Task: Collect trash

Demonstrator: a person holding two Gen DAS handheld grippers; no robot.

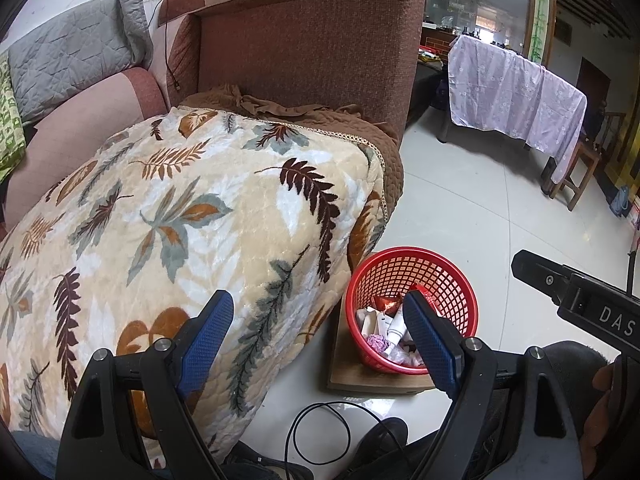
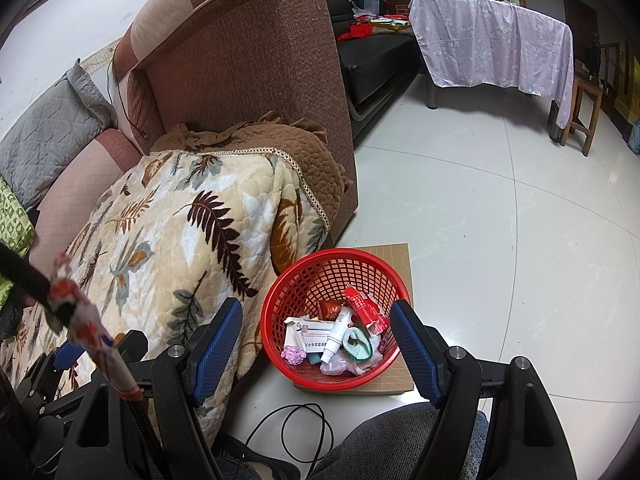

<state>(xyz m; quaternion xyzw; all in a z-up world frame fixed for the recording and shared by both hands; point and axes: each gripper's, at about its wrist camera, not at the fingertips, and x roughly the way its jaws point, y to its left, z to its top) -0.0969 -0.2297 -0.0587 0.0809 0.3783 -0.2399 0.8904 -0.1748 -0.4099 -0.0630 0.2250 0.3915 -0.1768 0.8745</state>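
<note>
Both hand-held grippers are seen with their blue pads spread wide and nothing between them: the left gripper [image 1: 320,332] is poised over the edge of a leaf-patterned blanket [image 1: 180,220], and the right gripper [image 2: 316,340] is aimed down at a red basket [image 2: 280,308].

Furthest left in the right wrist view, a red-and-white wrapper [image 2: 86,320] is seen close to the lens, lying against a dark bar; what it is caught on, or whether it is held at all, cannot be told. Next to the right, the blanket is draped over a brown sofa [image 1: 300,48] and hangs just beside the basket. The basket stands on a flat cardboard sheet [image 2: 396,256] on the pale tiled floor [image 2: 500,220], and trash is already gathered in it: a white tube [image 2: 338,334], a white carton [image 2: 310,326], a red packet [image 2: 366,308], a pink crumpled wad [image 2: 293,354]. A black cable [image 2: 296,428] is looped on the floor in front of it.

No loose litter is visible on the blanket or floor, so collection is judged nearly finished. The wrapper could be overlooked, being so near the lens, or dropped onto the blanket folds. The light basket could be tipped if struck by a finger, and the cable could be snagged on a low reach.
</note>
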